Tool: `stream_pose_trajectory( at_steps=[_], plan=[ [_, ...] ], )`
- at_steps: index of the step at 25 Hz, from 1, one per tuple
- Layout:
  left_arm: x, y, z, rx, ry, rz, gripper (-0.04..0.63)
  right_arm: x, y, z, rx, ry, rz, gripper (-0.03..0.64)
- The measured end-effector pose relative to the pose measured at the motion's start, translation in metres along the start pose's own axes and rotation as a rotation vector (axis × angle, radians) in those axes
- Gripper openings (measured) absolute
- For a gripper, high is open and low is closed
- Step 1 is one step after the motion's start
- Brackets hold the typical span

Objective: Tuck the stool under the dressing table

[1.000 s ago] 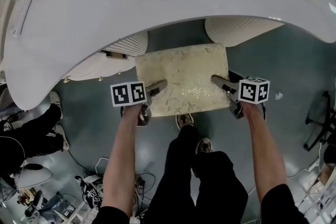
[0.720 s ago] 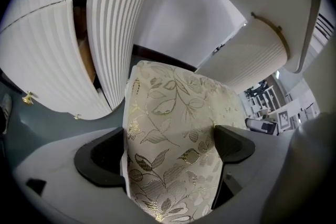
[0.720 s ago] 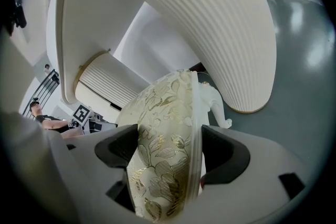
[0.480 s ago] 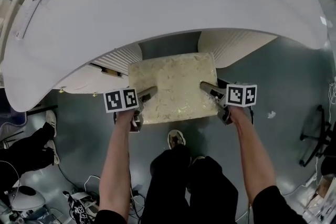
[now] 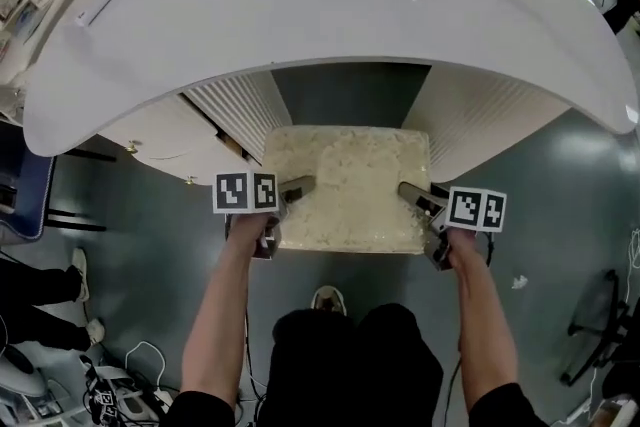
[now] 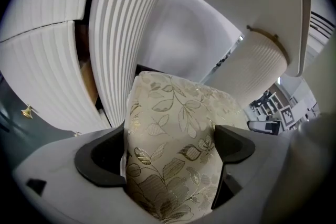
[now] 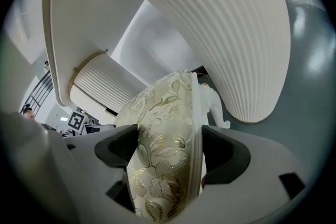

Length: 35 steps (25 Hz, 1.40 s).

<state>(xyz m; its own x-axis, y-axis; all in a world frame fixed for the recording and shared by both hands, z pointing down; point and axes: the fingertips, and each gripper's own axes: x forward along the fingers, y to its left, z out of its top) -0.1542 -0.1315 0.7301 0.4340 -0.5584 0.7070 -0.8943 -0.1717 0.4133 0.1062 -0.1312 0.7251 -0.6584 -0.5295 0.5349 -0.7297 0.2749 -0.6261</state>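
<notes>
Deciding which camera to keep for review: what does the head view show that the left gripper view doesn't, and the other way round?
Head view only: the dressing table's white top surface, the person's shoe. Left gripper view only: the left gripper's jaws close up, clamped on the stool's leaf-patterned cushion, and the tabletop's underside. Both: the stool and the ribbed pedestals.

**Lighting and picture quality: bright, even, strongly warped at the edges**

Overhead light is falling evenly across the head view. The white table top (image 5: 330, 5) is reading close to washed-out, and soft glare is lying on the grey floor (image 5: 590, 165) at right. The table top is casting a dark shadow into the gap behind the stool (image 5: 345, 185). Both gripper views are bending straight lines heavily and darkening to black at the corners. The stool's gold thread is glinting sharply there, while the near foreground is going soft.
</notes>
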Motion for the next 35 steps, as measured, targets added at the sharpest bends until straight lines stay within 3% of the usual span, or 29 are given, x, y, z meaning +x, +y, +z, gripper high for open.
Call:
stream_pose_trajectory(
  at_steps=[5,13,35],
  plan=[
    [-0.003,0.005,0.001,-0.004,-0.026,0.0,0.538,0.005,0.004,0.003,-0.021,-0.013,0.005,0.331],
    [-0.057,-0.024,-0.041,0.005,0.02,0.043,0.538,-0.047,0.026,-0.045,0.045,-0.034,0.048,0.331],
    [-0.03,-0.012,0.005,0.029,-0.01,0.052,0.537,-0.016,0.015,-0.002,0.04,-0.093,0.06,0.331]
  ],
)
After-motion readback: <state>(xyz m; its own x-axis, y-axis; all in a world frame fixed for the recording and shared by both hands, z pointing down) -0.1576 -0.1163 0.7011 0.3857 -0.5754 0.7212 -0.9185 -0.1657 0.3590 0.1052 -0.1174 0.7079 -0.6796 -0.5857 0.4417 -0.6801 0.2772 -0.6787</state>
